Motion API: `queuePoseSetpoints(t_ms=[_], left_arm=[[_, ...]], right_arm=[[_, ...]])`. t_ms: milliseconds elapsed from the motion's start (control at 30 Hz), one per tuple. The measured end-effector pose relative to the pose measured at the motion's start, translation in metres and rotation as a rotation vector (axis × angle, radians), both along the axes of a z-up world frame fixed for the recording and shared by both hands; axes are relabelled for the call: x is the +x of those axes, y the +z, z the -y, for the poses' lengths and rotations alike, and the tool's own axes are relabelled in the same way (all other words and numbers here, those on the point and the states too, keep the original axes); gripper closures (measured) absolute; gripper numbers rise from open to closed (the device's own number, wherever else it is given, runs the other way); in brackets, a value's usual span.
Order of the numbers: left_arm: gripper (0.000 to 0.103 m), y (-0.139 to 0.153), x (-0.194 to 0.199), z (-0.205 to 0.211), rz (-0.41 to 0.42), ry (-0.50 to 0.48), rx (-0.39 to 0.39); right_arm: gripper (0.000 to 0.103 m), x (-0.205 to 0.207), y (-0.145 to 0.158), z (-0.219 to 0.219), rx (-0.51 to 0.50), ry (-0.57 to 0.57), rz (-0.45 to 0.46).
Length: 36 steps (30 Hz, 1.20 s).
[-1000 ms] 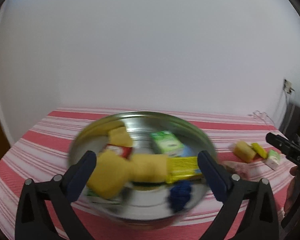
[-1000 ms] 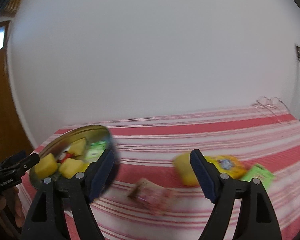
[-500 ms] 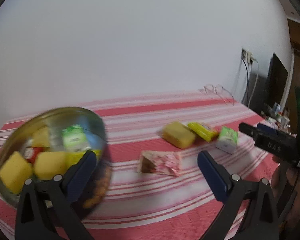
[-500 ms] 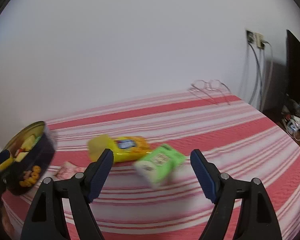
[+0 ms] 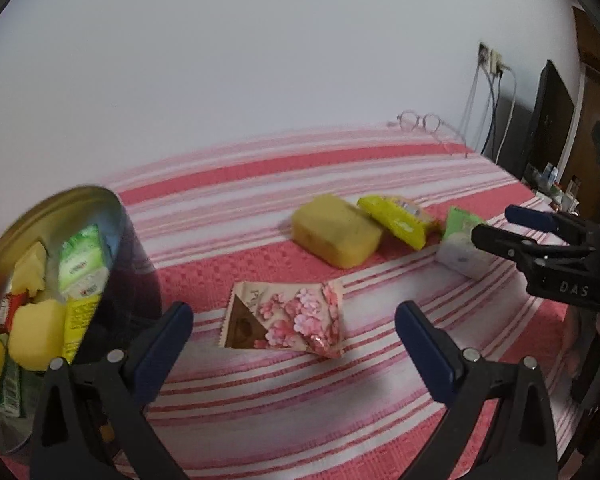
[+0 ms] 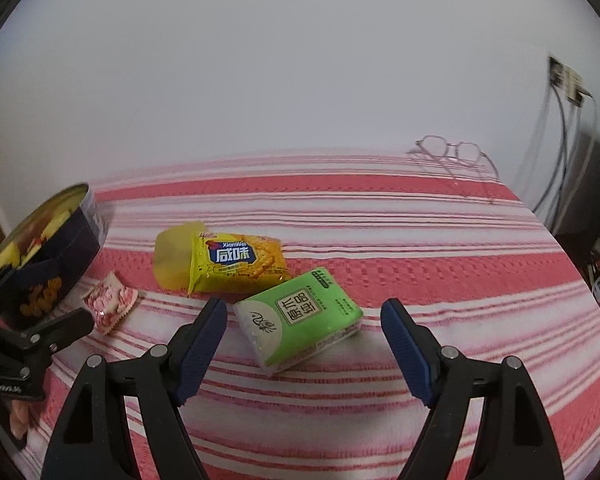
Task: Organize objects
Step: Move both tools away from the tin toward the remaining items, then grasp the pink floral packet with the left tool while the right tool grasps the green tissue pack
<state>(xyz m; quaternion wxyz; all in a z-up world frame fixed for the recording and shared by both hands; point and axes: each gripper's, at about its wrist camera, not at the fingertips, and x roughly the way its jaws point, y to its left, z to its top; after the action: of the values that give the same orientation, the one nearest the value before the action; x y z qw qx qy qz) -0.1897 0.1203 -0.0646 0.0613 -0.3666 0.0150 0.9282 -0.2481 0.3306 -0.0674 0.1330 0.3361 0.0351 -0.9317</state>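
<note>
Both grippers are hovering over the red-and-white striped cloth [image 6: 380, 264], angled down at it.

Left gripper [image 5: 294, 340] — jaws standing wide, nothing between the pads; the pink floral packet [image 5: 286, 322] is lying flat on the cloth just ahead of the gap, untouched. Right gripper [image 6: 302, 334] — jaws also standing wide and gripping nothing; the green tissue pack [image 6: 298, 326] is lying on the cloth between and just beyond the blue fingertips [image 6: 204, 336], clear of both.

Loose items are sitting in a cluster mid-cloth: the yellow sponge [image 5: 336, 236], the yellow cracker packet [image 6: 240, 262] leaning against it, then the tissue pack just beside that. The floral packet is lying apart from them, nearer the tin.

The round metal tin [image 5: 134, 264] is sitting at the left edge of both views — already holding yellow sponges [image 5: 36, 336], a green pack and a red-wrapped item, among others partly hidden. A pair of glasses [image 6: 452, 152] is resting at the far edge of the cloth by the wall.
</note>
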Motion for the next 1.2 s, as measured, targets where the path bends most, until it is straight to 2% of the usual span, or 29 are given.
queuePoseSetpoints(t_ms=[200, 333, 467, 633, 733, 833, 900, 967, 1200], left_arm=[[0.001, -0.008, -0.011, -0.004, 0.056, -0.016, -0.001], [0.001, -0.012, -0.018, -0.005, 0.094, -0.024, 0.033], [0.001, -0.01, -0.02, -0.006, 0.087, -0.032, 0.049], [0.002, -0.015, -0.025, -0.001, 0.139, -0.038, 0.092], [0.002, -0.015, -0.026, -0.002, 0.142, -0.026, 0.08], [0.005, -0.017, -0.032, -0.001, 0.155, -0.024, 0.059], [0.013, -0.018, -0.038, 0.004, 0.171, -0.017, 0.06], [0.016, -0.018, -0.037, 0.005, 0.165, -0.013, 0.043], [0.014, -0.016, -0.018, 0.013, 0.153, -0.073, 0.075]], right_arm=[[0.022, -0.019, -0.012, 0.011, 0.056, 0.072, 0.074], [0.022, -0.026, -0.014, 0.012, 0.079, 0.078, 0.083], [0.022, -0.028, -0.015, 0.009, 0.062, 0.073, 0.089], [0.022, -0.031, -0.017, 0.012, 0.099, 0.05, 0.096], [0.021, -0.035, -0.019, 0.01, 0.093, 0.043, 0.118], [0.021, -0.035, -0.016, 0.006, 0.084, 0.013, 0.103], [0.021, -0.035, -0.015, 0.003, 0.073, -0.005, 0.098], [0.021, -0.036, -0.016, 0.002, 0.074, -0.008, 0.106], [0.021, -0.037, -0.016, 0.01, 0.116, -0.002, 0.109]])
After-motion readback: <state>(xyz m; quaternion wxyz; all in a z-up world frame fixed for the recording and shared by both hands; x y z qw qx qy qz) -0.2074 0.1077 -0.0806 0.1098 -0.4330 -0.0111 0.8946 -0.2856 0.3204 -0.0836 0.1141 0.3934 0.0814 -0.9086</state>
